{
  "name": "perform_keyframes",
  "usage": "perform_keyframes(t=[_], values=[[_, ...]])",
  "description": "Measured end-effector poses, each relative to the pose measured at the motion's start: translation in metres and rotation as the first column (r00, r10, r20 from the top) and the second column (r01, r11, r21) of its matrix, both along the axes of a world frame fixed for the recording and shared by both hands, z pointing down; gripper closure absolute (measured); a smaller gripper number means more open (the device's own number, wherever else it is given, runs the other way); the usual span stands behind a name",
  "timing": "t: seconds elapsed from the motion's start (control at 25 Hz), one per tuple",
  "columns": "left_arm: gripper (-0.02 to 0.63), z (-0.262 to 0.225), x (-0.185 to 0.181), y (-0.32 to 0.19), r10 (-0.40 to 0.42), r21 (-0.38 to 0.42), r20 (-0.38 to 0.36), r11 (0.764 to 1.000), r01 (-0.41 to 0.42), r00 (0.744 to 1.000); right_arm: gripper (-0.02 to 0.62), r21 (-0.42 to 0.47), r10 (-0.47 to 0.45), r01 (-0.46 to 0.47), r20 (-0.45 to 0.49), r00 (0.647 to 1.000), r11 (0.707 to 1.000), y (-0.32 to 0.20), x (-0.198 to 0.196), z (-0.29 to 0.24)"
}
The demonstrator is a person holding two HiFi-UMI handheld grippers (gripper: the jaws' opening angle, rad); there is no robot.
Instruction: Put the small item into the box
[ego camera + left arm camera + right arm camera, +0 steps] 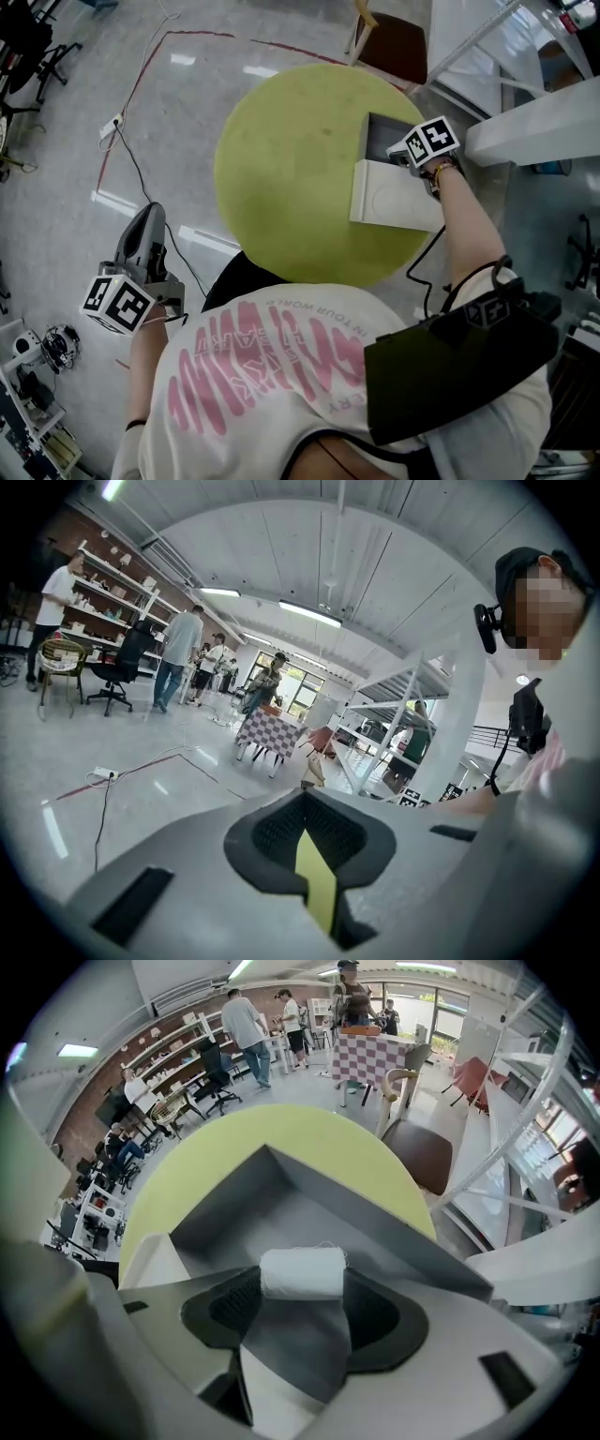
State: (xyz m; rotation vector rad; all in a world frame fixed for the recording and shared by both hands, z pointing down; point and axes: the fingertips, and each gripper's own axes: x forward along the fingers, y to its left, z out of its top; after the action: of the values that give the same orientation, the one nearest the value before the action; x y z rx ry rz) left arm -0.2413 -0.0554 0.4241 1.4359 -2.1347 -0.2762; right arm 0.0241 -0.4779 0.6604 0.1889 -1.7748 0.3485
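Note:
A grey open box (380,134) lies at the right side of the round yellow-green table (281,169), its white lid (389,194) resting against its near side. My right gripper (411,153) hovers over the box and is shut on a small white roll (302,1272). Under the roll, the right gripper view shows the box's grey inside (281,1208), with the right gripper (302,1286) just above it. My left gripper (142,246) hangs off the table at the lower left, over the floor. In the left gripper view its jaws (307,834) stand together with nothing between them.
A brown chair (398,42) stands beyond the table's far edge. A white shelf frame (534,127) runs close along the right of the box. A cable and power strip (111,127) lie on the floor to the left. People stand far off in the room (178,653).

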Motion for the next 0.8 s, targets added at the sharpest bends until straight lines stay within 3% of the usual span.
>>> perform_keyframes(t=[0.4, 0.8], values=[[0.598, -0.02, 0.006, -0.008, 0.043, -0.013, 0.064, 0.999, -0.042, 0.997, 0.328, 0.034, 0.032, -0.032, -0.005, 0.999, 0.999, -0.003, 0.001, 0.001], [0.599, -0.019, 0.008, -0.001, 0.039, -0.022, 0.068, 0.999, -0.038, 0.997, 0.328, 0.028, 0.033, -0.033, -0.016, 0.999, 0.999, -0.004, 0.003, 0.004]])
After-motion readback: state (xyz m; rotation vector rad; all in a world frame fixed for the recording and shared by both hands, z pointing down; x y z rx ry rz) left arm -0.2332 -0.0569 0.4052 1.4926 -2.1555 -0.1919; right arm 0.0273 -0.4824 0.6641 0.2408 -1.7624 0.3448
